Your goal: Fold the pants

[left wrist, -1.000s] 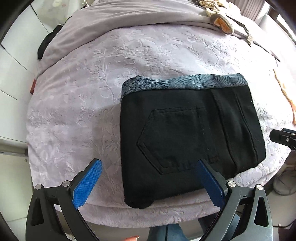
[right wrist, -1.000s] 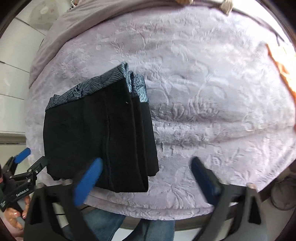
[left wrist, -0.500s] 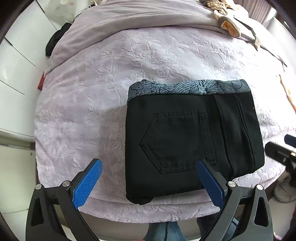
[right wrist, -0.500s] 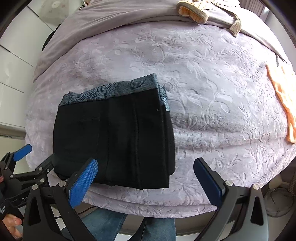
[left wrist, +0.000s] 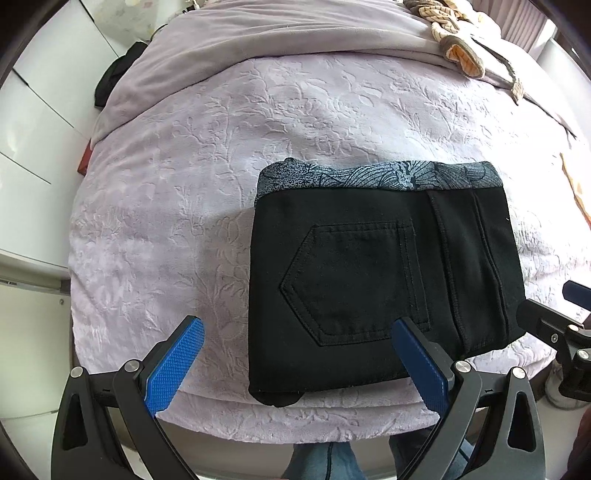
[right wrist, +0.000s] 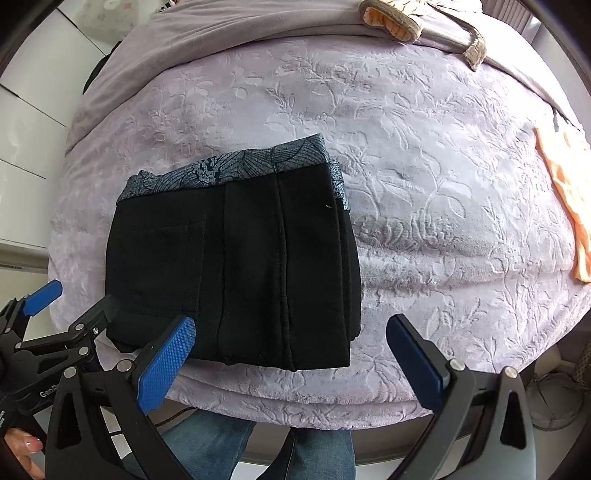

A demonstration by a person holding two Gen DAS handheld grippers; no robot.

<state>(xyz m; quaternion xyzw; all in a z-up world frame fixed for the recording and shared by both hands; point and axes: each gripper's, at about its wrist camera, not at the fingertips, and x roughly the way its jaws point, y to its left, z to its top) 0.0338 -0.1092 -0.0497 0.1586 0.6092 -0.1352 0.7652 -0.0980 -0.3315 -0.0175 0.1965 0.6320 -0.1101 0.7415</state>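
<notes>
Pants [left wrist: 384,280] sat folded on bed [left wrist: 207,177], just ahead of both grippers: left [left wrist: 295,363] and right [right wrist: 291,360] spread wide, empty. Risk: a finger snagging the near edge could undo the stack.

Soft daylight is filling both views evenly, casting only faint shadows. Fisheye distortion is bending the edges, with dark vignetting cutting the corners. Focus is staying sharp throughout.

The folded pants [left wrist: 384,277] lie on the bedspread [left wrist: 207,184] near its front edge, a pillow [right wrist: 229,26] behind.
</notes>
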